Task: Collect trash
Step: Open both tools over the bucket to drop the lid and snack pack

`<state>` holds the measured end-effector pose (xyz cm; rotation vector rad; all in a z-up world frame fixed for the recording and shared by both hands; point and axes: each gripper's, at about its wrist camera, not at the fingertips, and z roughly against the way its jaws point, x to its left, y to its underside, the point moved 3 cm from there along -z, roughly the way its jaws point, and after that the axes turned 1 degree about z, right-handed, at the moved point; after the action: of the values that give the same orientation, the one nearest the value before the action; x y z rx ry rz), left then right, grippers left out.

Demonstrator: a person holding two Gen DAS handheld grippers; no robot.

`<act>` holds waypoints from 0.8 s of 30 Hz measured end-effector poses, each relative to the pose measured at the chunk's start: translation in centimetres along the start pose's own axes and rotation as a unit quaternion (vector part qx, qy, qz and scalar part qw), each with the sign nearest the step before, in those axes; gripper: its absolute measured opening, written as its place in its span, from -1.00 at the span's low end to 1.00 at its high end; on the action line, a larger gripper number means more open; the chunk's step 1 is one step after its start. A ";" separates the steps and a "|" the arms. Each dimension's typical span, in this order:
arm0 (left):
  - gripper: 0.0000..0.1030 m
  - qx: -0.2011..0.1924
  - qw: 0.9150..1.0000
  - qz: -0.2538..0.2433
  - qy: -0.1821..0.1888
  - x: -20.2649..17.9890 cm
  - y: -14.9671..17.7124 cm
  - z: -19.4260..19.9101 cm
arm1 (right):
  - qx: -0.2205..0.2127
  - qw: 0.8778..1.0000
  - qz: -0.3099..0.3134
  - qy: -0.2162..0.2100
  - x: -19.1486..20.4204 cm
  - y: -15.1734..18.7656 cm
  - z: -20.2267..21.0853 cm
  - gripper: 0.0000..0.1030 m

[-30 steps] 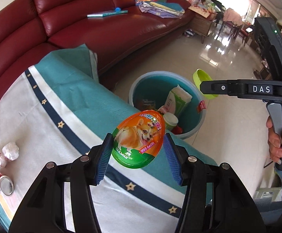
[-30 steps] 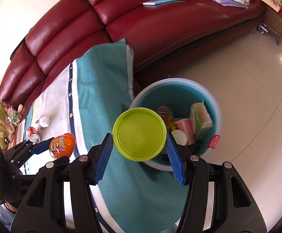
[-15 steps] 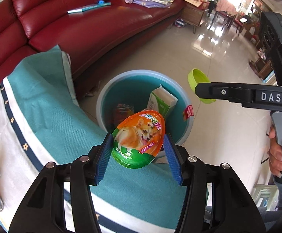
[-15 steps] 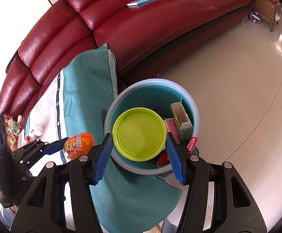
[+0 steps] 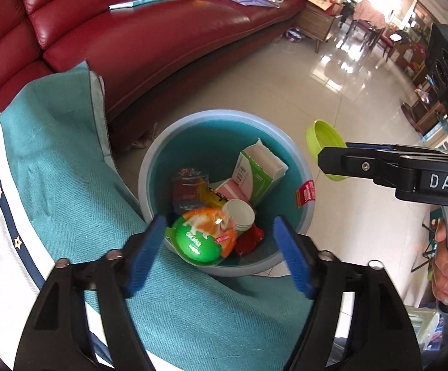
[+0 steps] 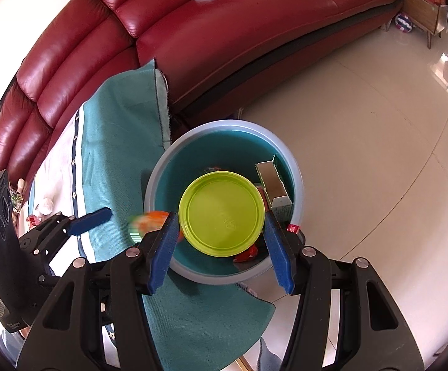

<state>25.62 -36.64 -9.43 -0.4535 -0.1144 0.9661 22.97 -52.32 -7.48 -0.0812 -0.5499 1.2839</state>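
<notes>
One round blue plastic bin (image 5: pixel 224 117) stands on the pale tiled floor (image 5: pixel 332 99), hard against the hanging edge of the teal and white star-trimmed tablecloth (image 5: pixel 54 160) and just in front of the dark red leather sofa (image 5: pixel 162 40).

The left gripper (image 5: pixel 221 247) hangs over the bin's near rim; its jaws have just been opening and now stand wide. The orange and green egg-shaped toy capsule with a dog picture (image 5: pixel 204 236) is loose between them, touching neither blue pad and blurred in the right-hand camera, just over the trash.

The right gripper (image 6: pixel 221 238) clamps one lime-green round plastic lid (image 6: pixel 222 213) by its edges, flat over the bin's mouth.

Inside the bin I count one green and white carton (image 5: pixel 256 170) standing on end, one white paper cup (image 5: pixel 239 213), one crushed clear bottle (image 5: pixel 188 185) and one red wrapper (image 5: pixel 250 239); a red tag (image 5: pixel 306 193) hangs on the rim.

On the table's far side lie one crumpled white tissue (image 6: pixel 44 205) and one red can (image 6: pixel 32 220), well apart from the bin. To the right of the bin the floor is open.
</notes>
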 end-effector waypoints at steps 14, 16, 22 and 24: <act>0.82 0.013 0.999 0.027 -0.014 2.3 2.0 0.6 | 0.024 0.999 0.037 0.013 2.2 -0.2 -2.2 0.04; 0.82 0.014 0.999 0.034 -0.011 2.8 2.4 0.7 | 0.025 0.999 0.040 0.015 2.5 -0.3 -2.4 0.04; 0.82 0.017 0.999 0.044 -0.009 3.6 3.0 1.1 | 0.030 0.998 0.055 0.023 3.5 -0.2 -2.9 0.04; 0.82 0.014 0.999 0.047 -0.008 3.8 3.1 1.3 | 0.031 0.998 0.057 0.024 3.8 -0.3 -3.0 0.04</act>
<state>25.05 -31.58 -9.96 -0.4278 -0.0949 1.0626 25.17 -48.18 -8.72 -0.0927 -0.4685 1.4062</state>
